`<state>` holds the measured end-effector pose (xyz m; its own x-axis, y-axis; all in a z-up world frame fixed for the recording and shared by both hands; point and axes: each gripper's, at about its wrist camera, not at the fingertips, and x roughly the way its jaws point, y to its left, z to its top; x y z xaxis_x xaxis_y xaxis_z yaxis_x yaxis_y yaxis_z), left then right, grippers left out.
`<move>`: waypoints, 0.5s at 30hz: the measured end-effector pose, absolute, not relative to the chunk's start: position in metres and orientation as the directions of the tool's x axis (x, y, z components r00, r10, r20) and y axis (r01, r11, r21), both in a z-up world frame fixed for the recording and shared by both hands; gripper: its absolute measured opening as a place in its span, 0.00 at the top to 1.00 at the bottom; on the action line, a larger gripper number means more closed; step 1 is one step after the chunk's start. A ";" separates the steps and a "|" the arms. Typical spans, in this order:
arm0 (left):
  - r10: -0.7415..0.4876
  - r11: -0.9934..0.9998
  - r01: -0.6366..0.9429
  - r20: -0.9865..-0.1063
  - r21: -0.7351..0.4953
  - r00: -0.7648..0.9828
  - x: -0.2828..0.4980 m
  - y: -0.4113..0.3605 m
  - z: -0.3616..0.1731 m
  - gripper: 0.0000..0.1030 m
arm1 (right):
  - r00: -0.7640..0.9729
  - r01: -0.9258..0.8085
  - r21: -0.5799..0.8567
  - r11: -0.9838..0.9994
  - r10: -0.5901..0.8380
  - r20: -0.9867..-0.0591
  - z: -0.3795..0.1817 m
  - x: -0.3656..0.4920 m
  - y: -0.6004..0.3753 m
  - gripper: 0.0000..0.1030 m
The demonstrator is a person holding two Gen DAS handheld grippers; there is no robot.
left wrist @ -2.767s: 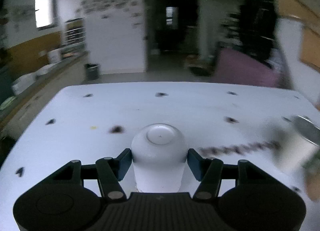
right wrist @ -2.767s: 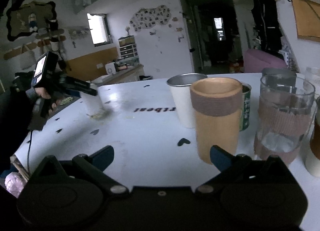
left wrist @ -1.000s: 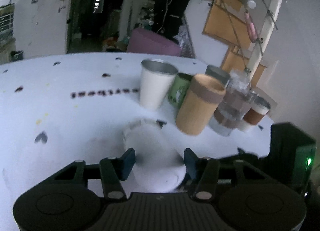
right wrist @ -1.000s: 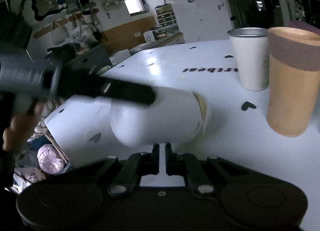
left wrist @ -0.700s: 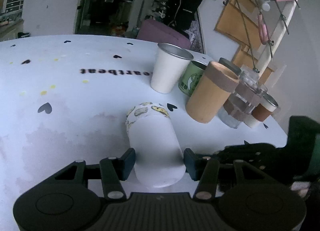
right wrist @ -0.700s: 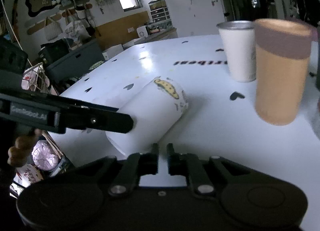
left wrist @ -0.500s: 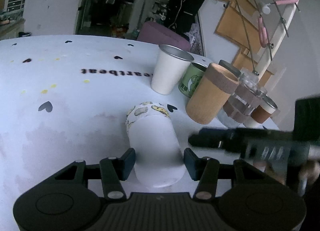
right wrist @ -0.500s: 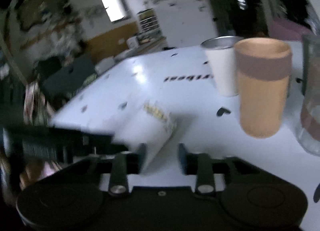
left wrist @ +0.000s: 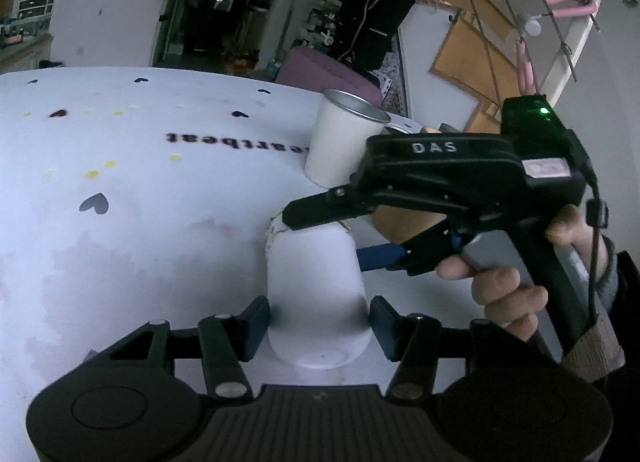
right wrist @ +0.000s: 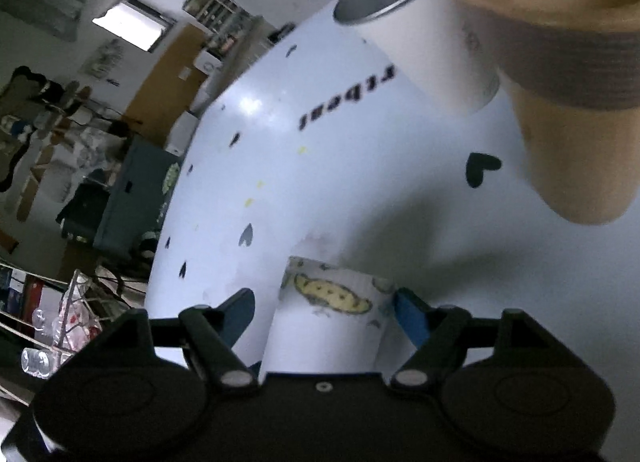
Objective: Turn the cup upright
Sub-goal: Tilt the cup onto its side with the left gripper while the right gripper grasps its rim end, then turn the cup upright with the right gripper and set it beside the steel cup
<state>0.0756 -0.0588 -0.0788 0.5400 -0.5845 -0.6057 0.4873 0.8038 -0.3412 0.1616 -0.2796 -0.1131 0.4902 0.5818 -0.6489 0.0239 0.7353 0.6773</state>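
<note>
A white cup with a yellow printed band near its rim lies on its side on the white table, base towards the left wrist camera. My left gripper is shut on the cup near its base. My right gripper, rolled sideways, has come in from the right. It is open, with its blue pads on either side of the cup's rim end. In the left wrist view one black finger lies over the cup's rim, and the other finger is beside the cup.
A white cup with a metal rim stands upright just beyond, next to a tan cup with a brown sleeve. The table carries black heart marks and printed letters. The right hand fills the right of the left view.
The right gripper has opened, rolled sideways and moved in around the rim end of the lying cup. The left gripper keeps its hold and the cup has barely moved.
</note>
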 end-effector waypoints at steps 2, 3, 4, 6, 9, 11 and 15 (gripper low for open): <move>-0.586 0.803 0.487 -0.604 -0.343 0.541 0.075 -0.058 -0.079 0.45 | 0.473 0.021 0.670 0.742 0.583 -0.661 -0.111 0.161 -0.279 0.35; -0.588 0.802 0.490 -0.601 -0.343 0.541 0.074 -0.058 -0.080 0.45 | 0.469 0.021 0.670 0.742 0.585 -0.662 -0.109 0.161 -0.280 0.35; -0.591 0.799 0.494 -0.597 -0.343 0.542 0.074 -0.059 -0.080 0.45 | 0.467 0.016 0.667 0.744 0.585 -0.663 -0.108 0.161 -0.279 0.35; -0.598 0.795 0.499 -0.588 -0.345 0.545 0.073 -0.059 -0.083 0.44 | 0.484 -0.023 0.645 0.764 0.573 -0.662 -0.101 0.157 -0.276 0.36; -0.609 0.787 0.509 -0.573 -0.349 0.548 0.077 -0.065 -0.086 0.44 | 0.545 -0.116 0.557 0.823 0.521 -0.657 -0.082 0.148 -0.265 0.36; -0.616 0.782 0.521 -0.559 -0.343 0.555 0.082 -0.072 -0.090 0.44 | 0.594 -0.170 0.469 0.867 0.470 -0.653 -0.067 0.141 -0.262 0.37; -0.609 0.785 0.539 -0.540 -0.305 0.581 0.093 -0.090 -0.096 0.45 | 0.665 -0.219 0.326 0.919 0.386 -0.639 -0.046 0.131 -0.263 0.38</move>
